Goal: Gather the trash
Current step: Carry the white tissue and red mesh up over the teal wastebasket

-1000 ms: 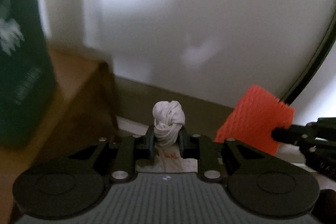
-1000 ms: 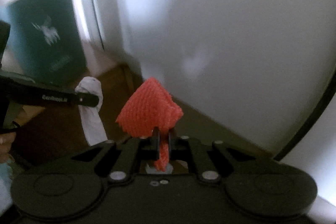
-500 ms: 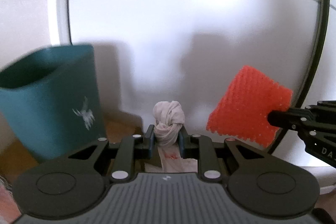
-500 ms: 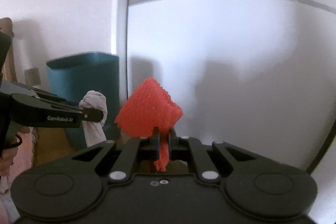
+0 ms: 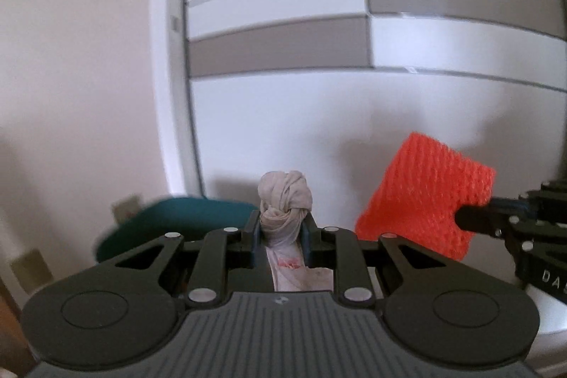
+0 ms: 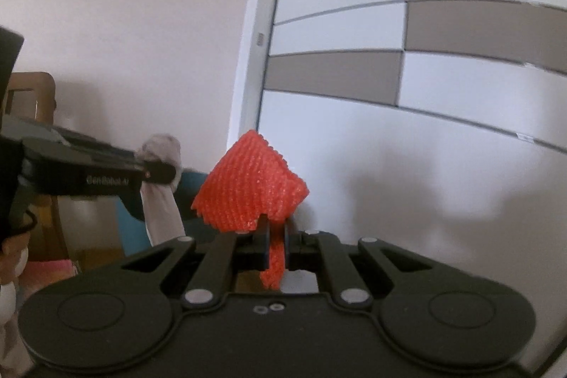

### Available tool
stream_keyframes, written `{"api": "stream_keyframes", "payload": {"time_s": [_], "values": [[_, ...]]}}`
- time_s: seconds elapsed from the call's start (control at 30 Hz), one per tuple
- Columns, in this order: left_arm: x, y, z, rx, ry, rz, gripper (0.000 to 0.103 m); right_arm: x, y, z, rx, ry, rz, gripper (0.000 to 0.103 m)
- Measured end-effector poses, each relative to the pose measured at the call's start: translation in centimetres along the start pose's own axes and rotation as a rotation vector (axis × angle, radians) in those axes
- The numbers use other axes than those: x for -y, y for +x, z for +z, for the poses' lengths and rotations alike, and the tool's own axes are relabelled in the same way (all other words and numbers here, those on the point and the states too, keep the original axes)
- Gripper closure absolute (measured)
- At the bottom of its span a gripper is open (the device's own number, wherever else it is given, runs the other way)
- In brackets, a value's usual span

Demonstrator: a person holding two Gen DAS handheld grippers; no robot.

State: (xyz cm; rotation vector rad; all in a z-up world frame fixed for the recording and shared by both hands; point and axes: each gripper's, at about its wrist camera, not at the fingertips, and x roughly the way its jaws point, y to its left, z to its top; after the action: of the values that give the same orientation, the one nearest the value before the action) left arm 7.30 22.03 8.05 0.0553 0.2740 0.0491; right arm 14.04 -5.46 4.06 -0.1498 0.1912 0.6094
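Observation:
My left gripper is shut on a knotted white plastic bag with red print; the knot sticks up above the fingers. My right gripper is shut on a piece of red foam netting, which fans out above and left of its fingers. Each gripper shows in the other's view: the right gripper with the red foam netting at the right, the left gripper with the knotted white plastic bag at the left. A teal bin stands low, ahead and left, mostly hidden behind my left gripper.
A white cabinet door with grey and white bands fills the view ahead; a plain wall is to its left. A wooden chair back and a pink cloth sit at far left in the right wrist view.
Both grippers have risen and tilted up with their loads still held. The teal bin has dropped from large at the left to a low sliver; the floor has gone from view.

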Motion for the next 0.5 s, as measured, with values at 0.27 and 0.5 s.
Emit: {"api": "stream_keyframes", "payload": {"time_s": [0.27,0.5], "values": [[-4.7,-0.1,3.9,0.045,-0.028,0.107,0.082,-3.8,5.0,3.6,0.018,-0.042,0.038,0.098],[-8.0,2.6,4.8,0.029,0.002,0.196,0.082,-7.1,10.9,4.3,-0.046,-0.08,0.045,0.098]]}}
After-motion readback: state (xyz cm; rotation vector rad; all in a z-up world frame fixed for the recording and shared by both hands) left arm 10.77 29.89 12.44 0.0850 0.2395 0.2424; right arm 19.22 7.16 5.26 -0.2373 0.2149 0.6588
